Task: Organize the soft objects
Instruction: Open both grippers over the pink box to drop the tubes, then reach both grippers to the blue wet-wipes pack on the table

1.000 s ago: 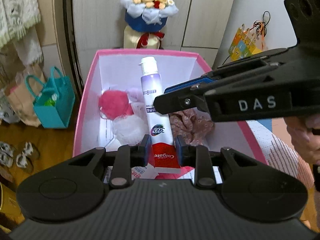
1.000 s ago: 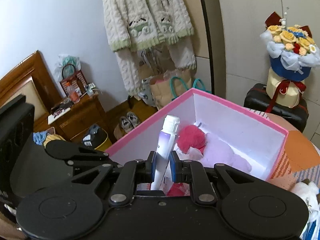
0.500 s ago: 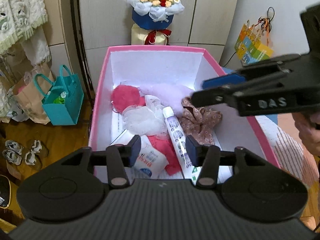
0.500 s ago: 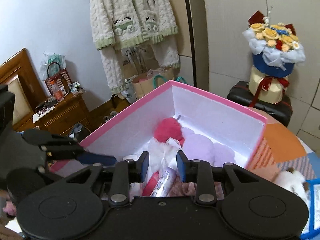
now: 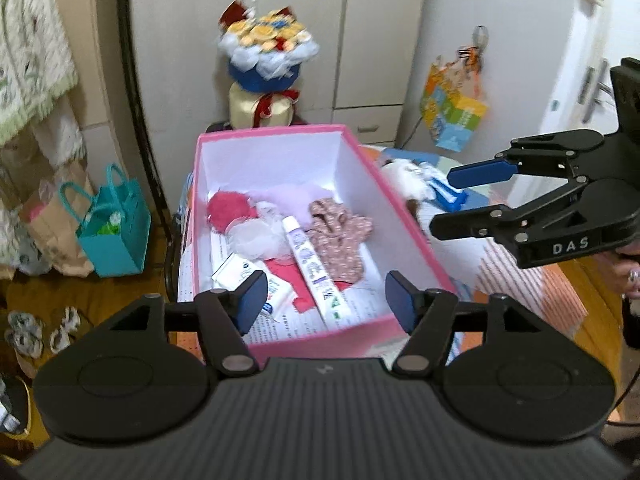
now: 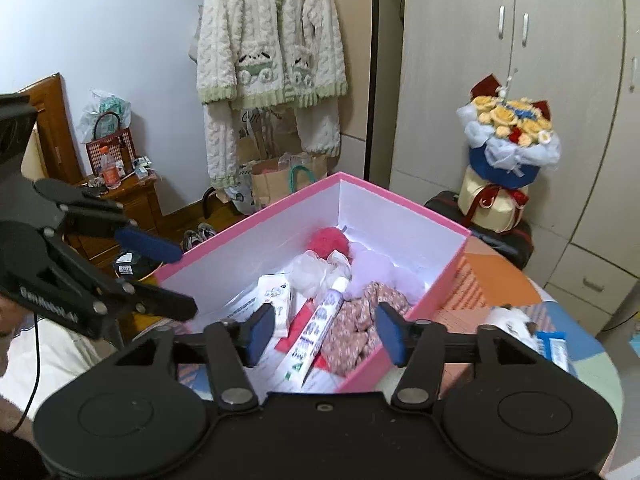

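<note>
Pink box (image 5: 404, 220) on patchwork-covered table (image 6: 580, 364), wardrobe (image 6: 516, 80) behind

Left wrist view: set behind the left gripper (image 5: 326, 306), aimed forward and downward along its fingers; the pink box (image 5: 404, 216) is seen lengthwise from its near short end, close below.
Right wrist view: set behind the right gripper (image 6: 326, 334), tilted downward likewise; the same box (image 6: 256, 236) is seen cornerwise, from near.
Shared part: the box interior, the toothpaste tube (image 5: 314, 270) (image 6: 316, 334) and the flower bouquet (image 5: 266, 54) (image 6: 514, 140) are seen in both.
Cross view: each gripper is caught at the other view's edge.
</note>
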A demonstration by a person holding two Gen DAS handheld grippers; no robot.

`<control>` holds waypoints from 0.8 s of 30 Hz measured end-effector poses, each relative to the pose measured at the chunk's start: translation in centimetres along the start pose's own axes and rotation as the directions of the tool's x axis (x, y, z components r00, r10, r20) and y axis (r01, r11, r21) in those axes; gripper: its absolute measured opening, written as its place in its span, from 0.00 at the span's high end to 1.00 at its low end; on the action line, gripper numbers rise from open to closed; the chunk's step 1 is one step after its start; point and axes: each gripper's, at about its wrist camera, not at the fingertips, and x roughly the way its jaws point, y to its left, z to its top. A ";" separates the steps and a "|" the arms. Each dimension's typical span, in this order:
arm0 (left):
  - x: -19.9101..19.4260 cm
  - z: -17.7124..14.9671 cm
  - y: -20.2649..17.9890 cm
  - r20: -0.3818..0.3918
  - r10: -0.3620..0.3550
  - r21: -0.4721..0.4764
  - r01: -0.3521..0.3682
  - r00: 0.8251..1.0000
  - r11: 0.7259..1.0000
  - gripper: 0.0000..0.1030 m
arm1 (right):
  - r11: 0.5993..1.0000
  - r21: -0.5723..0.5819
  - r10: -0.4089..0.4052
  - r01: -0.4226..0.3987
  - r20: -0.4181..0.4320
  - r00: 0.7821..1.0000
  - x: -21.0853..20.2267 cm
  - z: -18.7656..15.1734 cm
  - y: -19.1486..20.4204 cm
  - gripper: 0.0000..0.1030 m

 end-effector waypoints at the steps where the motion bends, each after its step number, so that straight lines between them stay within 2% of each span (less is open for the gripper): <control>1: -0.6 -0.1 -0.4 0.005 -0.003 0.013 0.003 1.000 1.000 0.35 | 1.000 0.003 -0.003 0.003 0.008 1.000 -1.0 -0.4 0.0 0.36; 6: -3.4 -0.8 -3.0 0.012 -0.074 0.072 0.073 0.997 0.995 0.30 | 0.999 0.031 -0.021 0.019 0.043 0.999 -5.9 -3.2 -0.3 0.32; 11: -4.0 -1.9 -6.3 -0.011 -0.118 0.141 0.118 0.993 0.983 0.28 | 0.996 0.062 -0.073 0.069 0.066 0.995 -9.8 -6.4 -1.0 0.29; 16: -2.7 -2.6 -9.9 -0.057 -0.161 0.193 0.169 0.985 0.966 0.27 | 0.990 0.089 -0.115 0.109 0.055 0.992 -11.7 -9.3 -1.6 0.28; 21: -0.6 -2.6 -13.2 -0.112 -0.210 0.207 0.230 0.971 0.951 0.27 | 0.987 0.116 -0.114 0.109 0.043 0.993 -12.3 -12.2 -3.2 0.26; 24: 1.0 -2.3 -14.7 -0.136 -0.221 0.199 0.245 0.966 0.949 0.27 | 0.987 0.122 -0.114 0.109 0.031 0.993 -12.2 -13.5 -4.2 0.19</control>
